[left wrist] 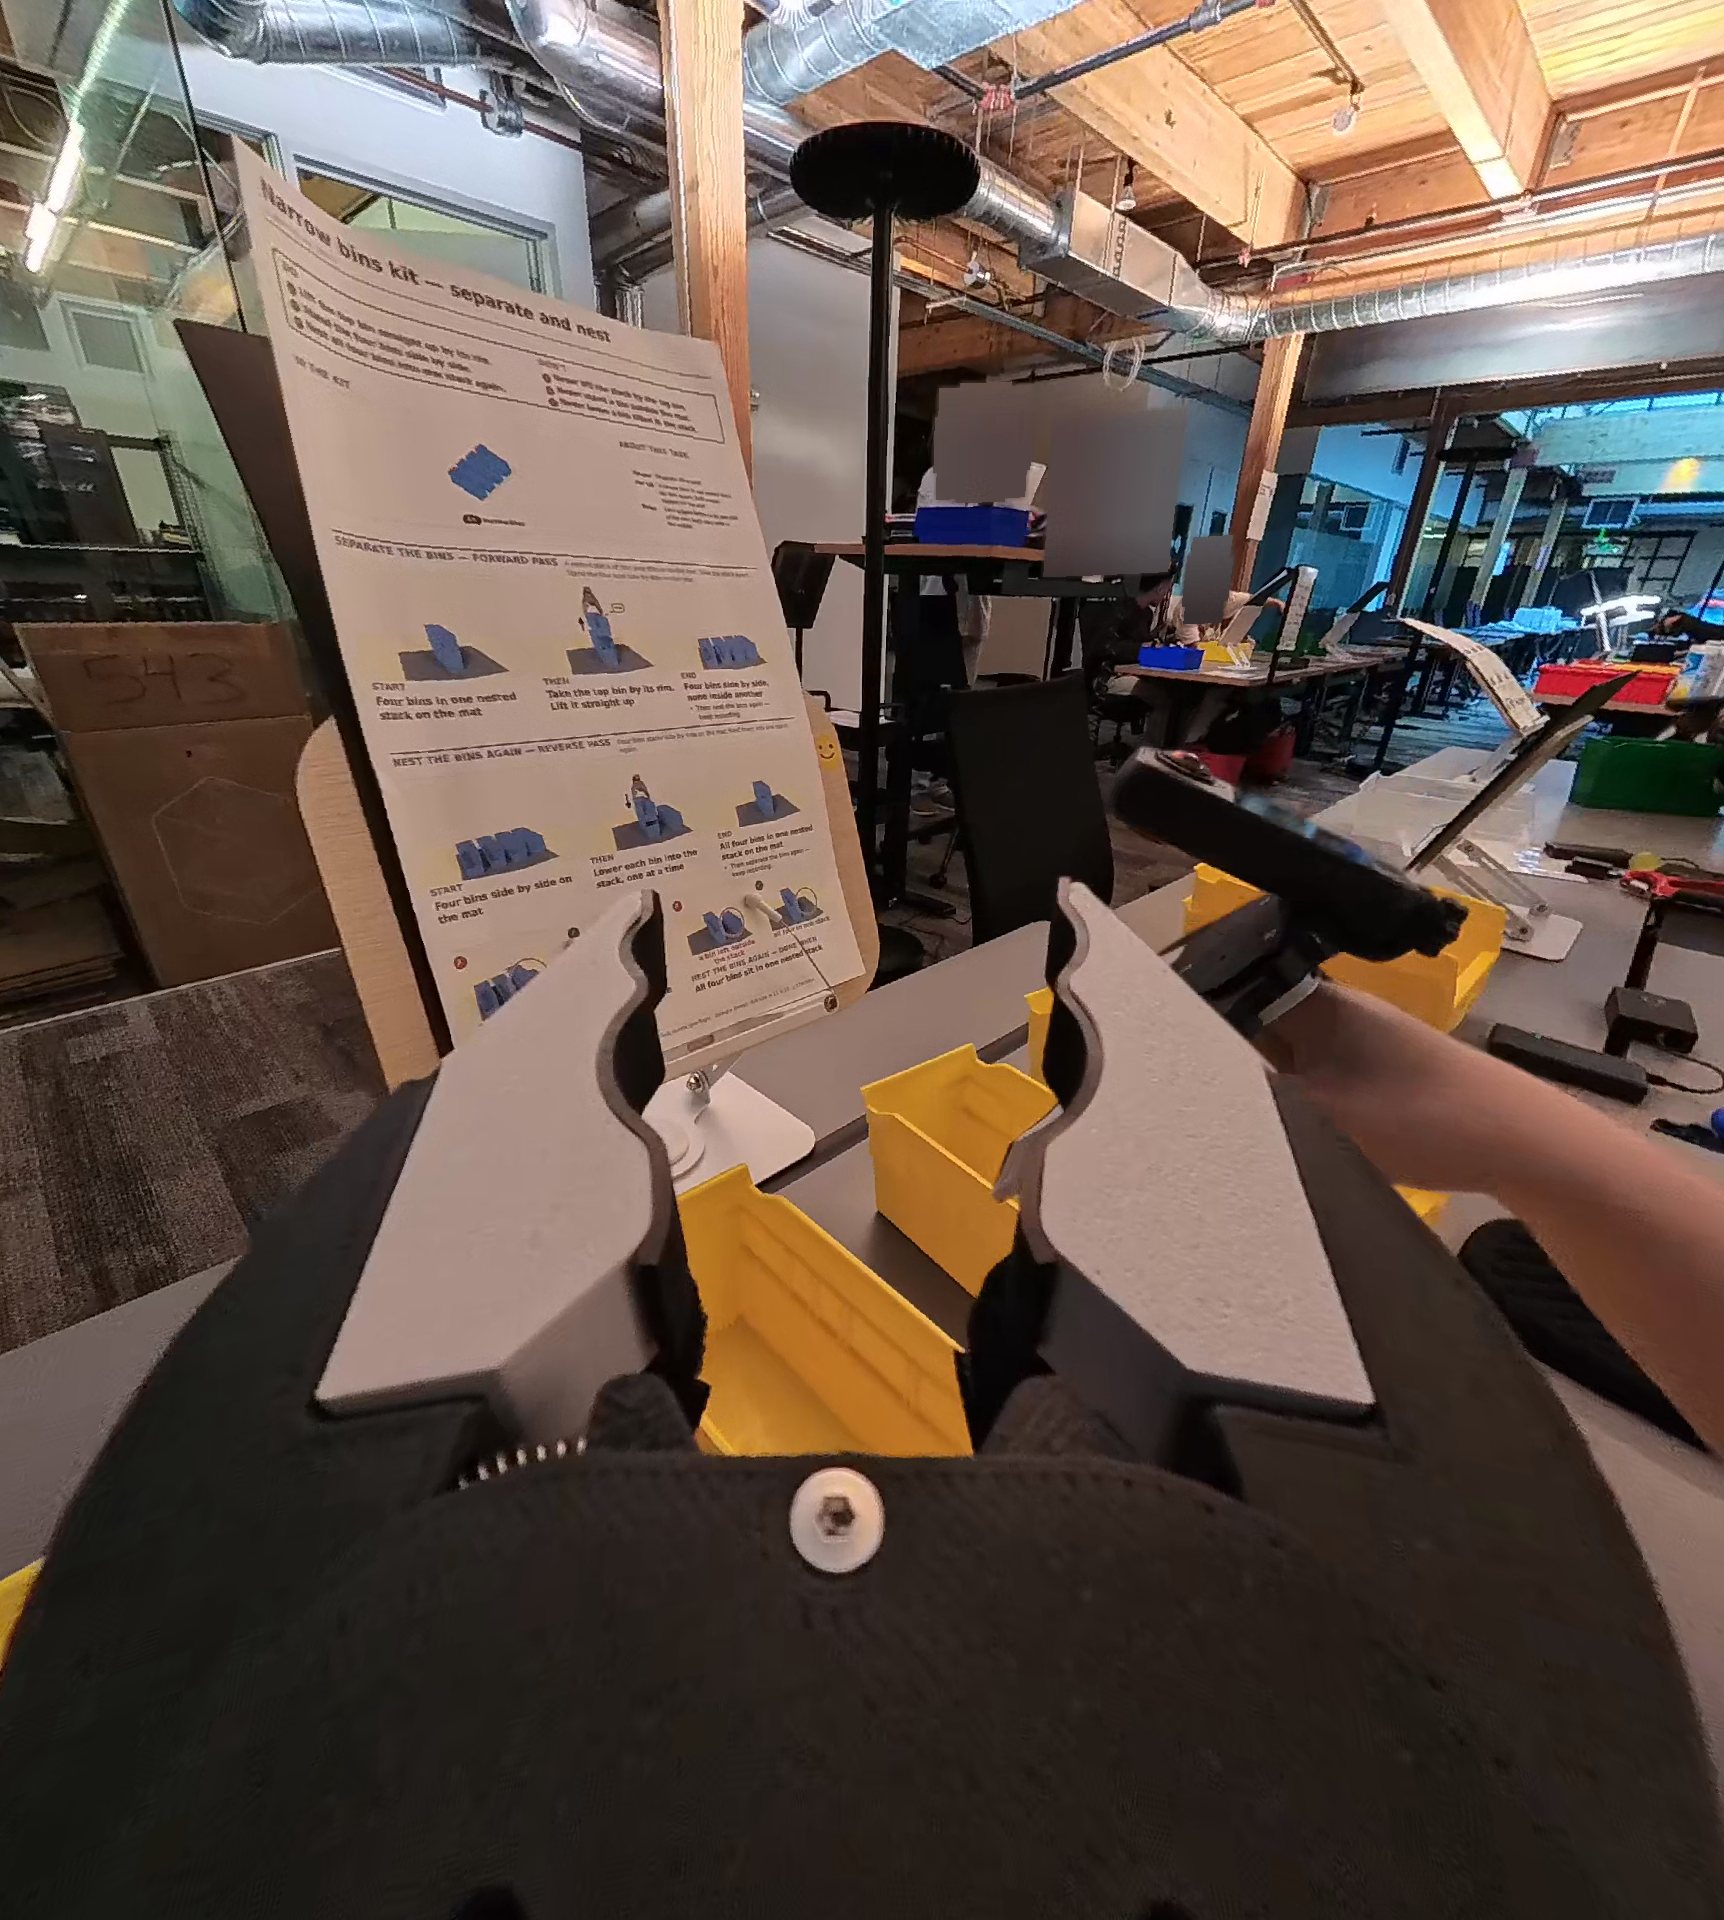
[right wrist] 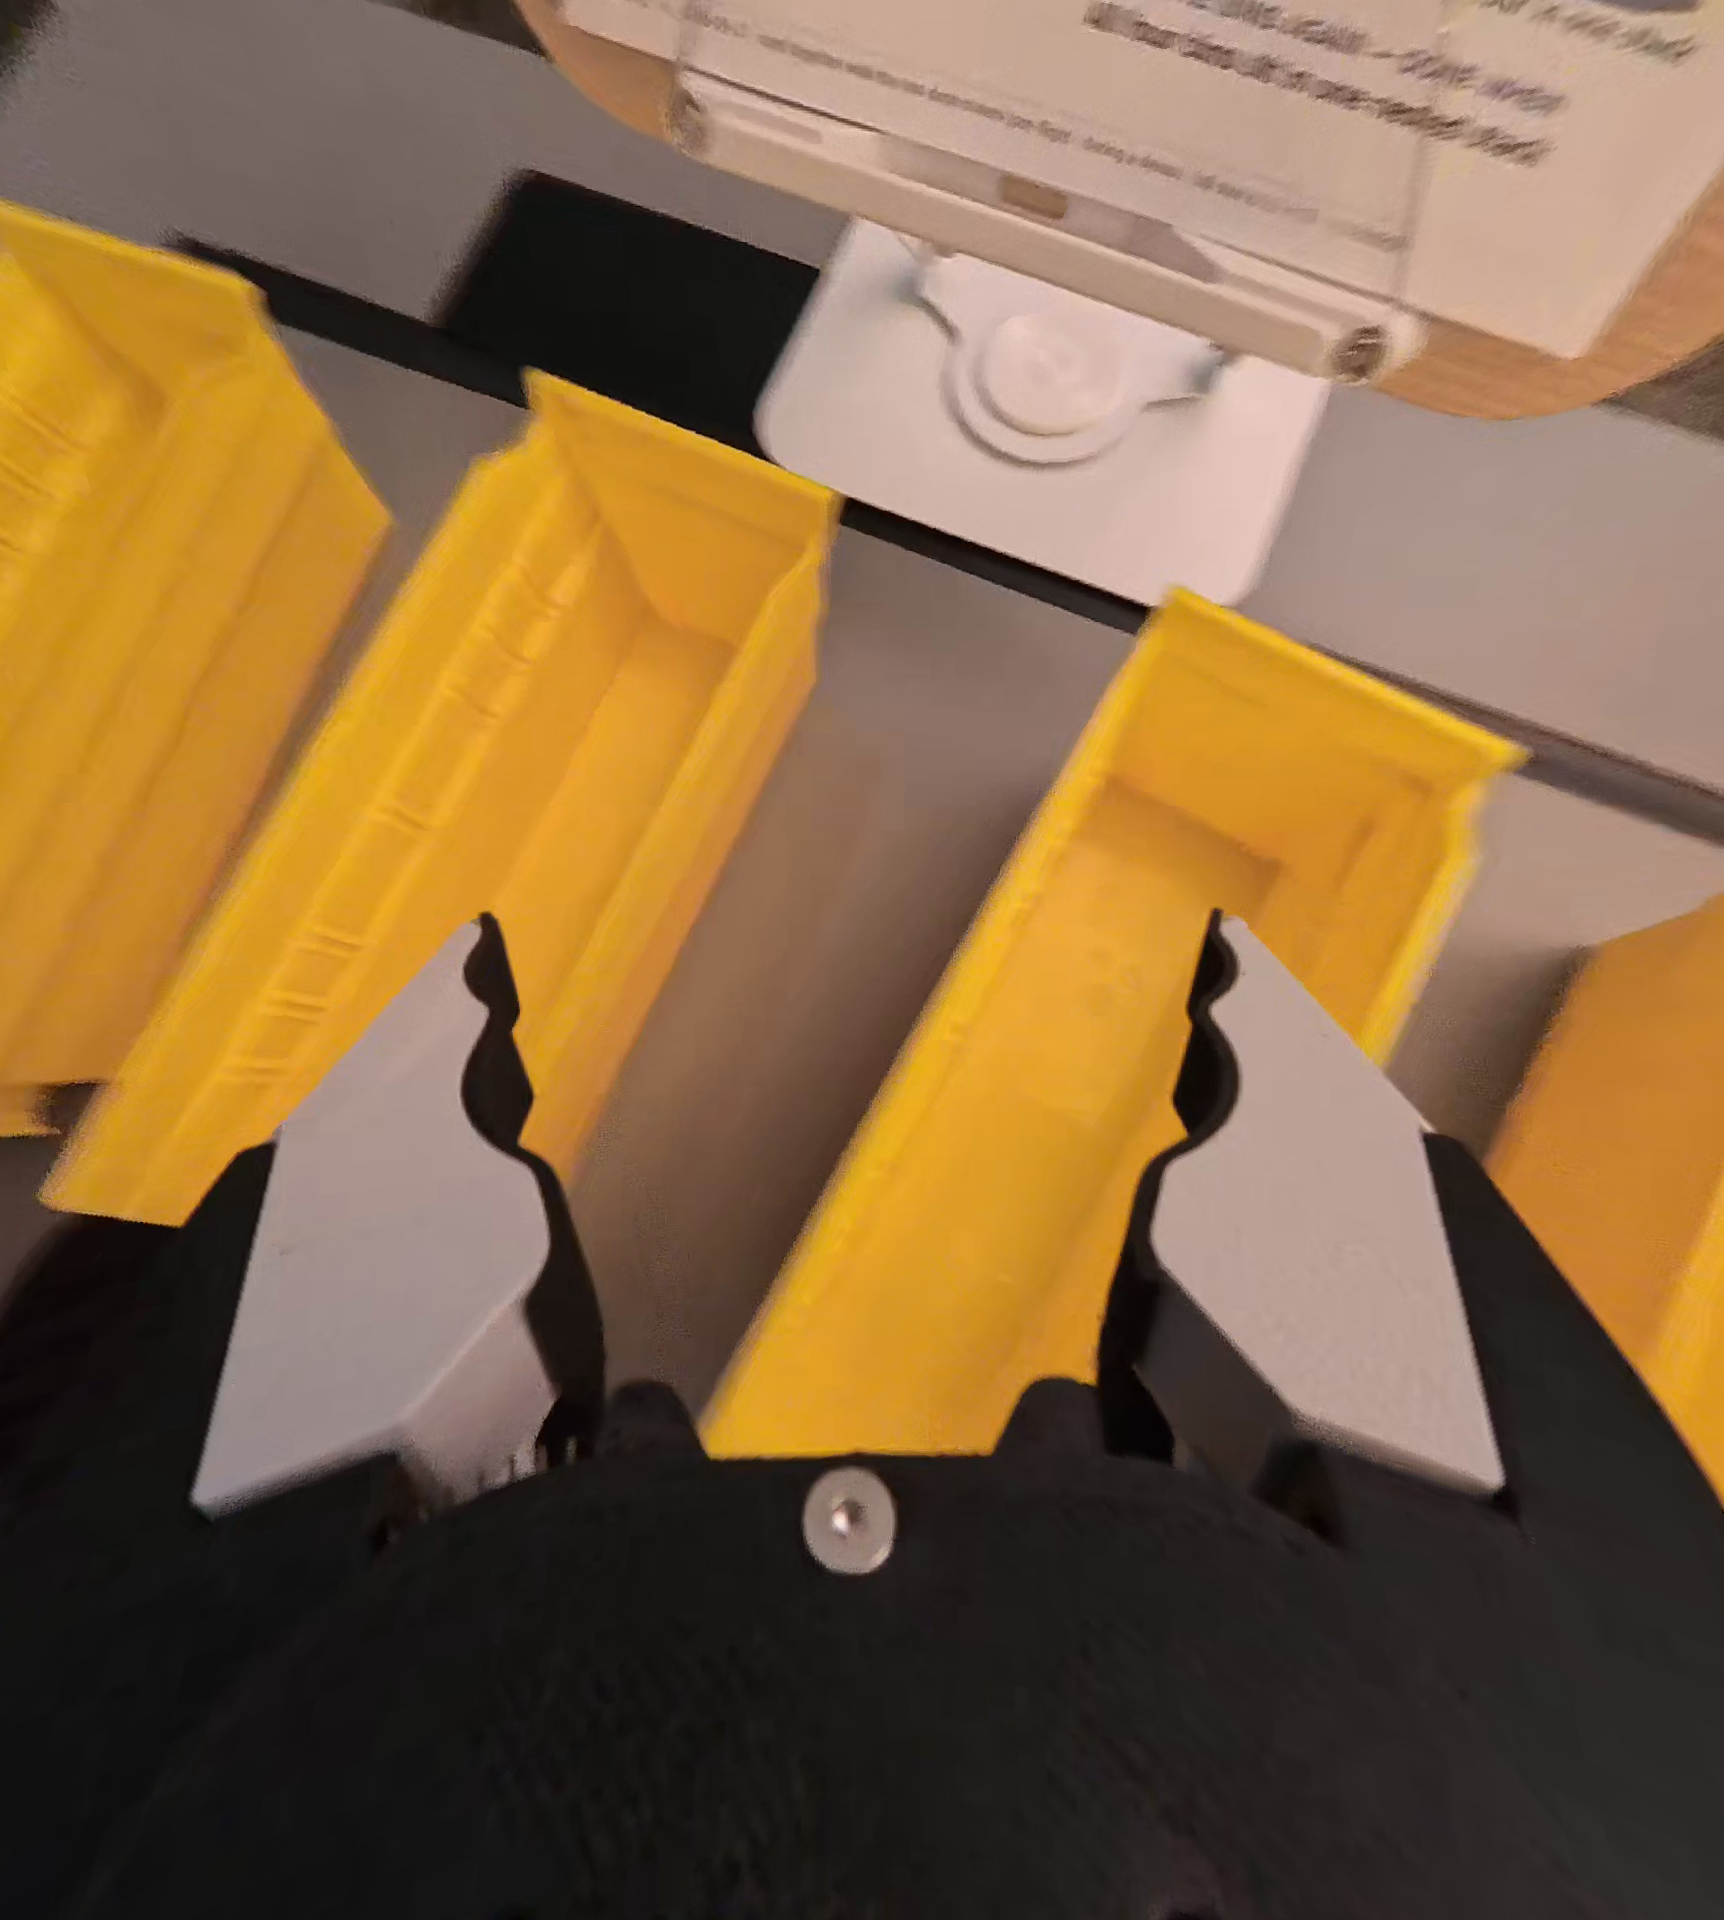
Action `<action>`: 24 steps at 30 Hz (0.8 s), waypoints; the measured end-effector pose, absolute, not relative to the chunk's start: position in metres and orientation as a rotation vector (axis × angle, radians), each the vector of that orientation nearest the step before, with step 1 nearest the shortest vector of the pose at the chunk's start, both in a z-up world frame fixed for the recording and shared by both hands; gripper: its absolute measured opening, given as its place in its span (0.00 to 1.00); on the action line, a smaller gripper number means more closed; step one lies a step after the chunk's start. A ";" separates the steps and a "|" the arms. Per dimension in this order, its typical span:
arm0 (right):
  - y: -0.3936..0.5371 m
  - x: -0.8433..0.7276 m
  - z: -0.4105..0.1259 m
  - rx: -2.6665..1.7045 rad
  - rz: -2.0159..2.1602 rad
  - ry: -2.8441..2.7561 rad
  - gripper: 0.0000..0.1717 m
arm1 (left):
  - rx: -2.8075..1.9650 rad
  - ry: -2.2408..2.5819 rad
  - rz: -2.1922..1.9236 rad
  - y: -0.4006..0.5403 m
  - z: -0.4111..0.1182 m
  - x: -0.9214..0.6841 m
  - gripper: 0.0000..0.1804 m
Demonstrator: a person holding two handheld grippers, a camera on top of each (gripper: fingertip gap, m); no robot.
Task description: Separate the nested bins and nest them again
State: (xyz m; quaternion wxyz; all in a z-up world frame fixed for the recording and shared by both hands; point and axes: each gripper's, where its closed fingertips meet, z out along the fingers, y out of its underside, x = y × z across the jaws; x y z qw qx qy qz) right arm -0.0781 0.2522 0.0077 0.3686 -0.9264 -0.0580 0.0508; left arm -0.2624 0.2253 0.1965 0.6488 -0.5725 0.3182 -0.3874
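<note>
The 4 yellow bins stand apart on the grey table, so I judge nesting is next: the right gripper and the left gripper, both spread and holding nothing, must first close on 1 rim.

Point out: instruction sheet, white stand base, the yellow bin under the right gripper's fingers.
instruction sheet (left wrist: 546, 644): left wrist view, middle of the page.
white stand base (right wrist: 1034, 436): right wrist view, round hinge plate.
yellow bin (right wrist: 1149, 935): right wrist view, inner floor.
</note>
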 end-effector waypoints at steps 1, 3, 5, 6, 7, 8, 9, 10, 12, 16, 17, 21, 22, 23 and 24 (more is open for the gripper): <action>0.255 -0.099 0.011 -2.363 0.237 -0.121 0.75 | -1.300 0.717 -0.884 0.225 0.197 -0.263 0.41; 0.262 -0.147 0.013 -2.356 0.391 -0.109 0.76 | -1.299 0.704 -0.885 0.226 0.199 -0.265 0.41; 0.272 -0.173 -0.004 -2.449 0.288 -0.145 0.81 | -1.316 0.705 -0.885 0.227 0.196 -0.266 0.41; 0.276 -0.176 -0.019 -2.519 0.206 -0.131 0.86 | -1.328 0.707 -0.887 0.227 0.194 -0.267 0.41; 0.278 -0.184 -0.033 -2.584 0.193 -0.106 0.87 | -1.339 0.707 -0.890 0.227 0.192 -0.268 0.41; 0.279 -0.191 -0.045 -2.642 0.204 -0.081 0.87 | -1.347 0.704 -0.895 0.227 0.191 -0.270 0.41; 0.280 -0.192 -0.056 -2.692 0.178 -0.037 0.88 | -1.352 0.701 -0.901 0.227 0.190 -0.271 0.41; 0.280 -0.194 -0.064 -2.726 0.157 -0.012 0.88 | -1.356 0.699 -0.909 0.226 0.190 -0.273 0.41; 0.279 -0.202 -0.071 -2.759 0.151 -0.030 0.88 | -1.355 0.701 -0.928 0.224 0.190 -0.275 0.41; 0.282 -0.209 -0.067 -2.719 0.143 -0.038 0.87 | -1.363 0.705 -0.941 0.223 0.188 -0.276 0.41; 0.283 -0.209 -0.068 -2.719 0.140 -0.028 0.87 | -1.367 0.708 -0.941 0.222 0.188 -0.275 0.42; 0.285 -0.191 -0.094 -2.834 0.001 0.051 0.87 | -1.366 0.724 -0.940 0.218 0.188 -0.272 0.42; 0.282 -0.189 -0.103 -2.884 0.015 0.089 0.88 | -1.370 0.730 -0.939 0.216 0.188 -0.272 0.42; 0.280 -0.195 -0.110 -2.918 0.109 0.132 0.86 | -1.372 0.735 -0.938 0.216 0.187 -0.271 0.42; 0.278 -0.196 -0.113 -2.943 0.139 0.159 0.87 | -1.375 0.738 -0.939 0.215 0.187 -0.271 0.42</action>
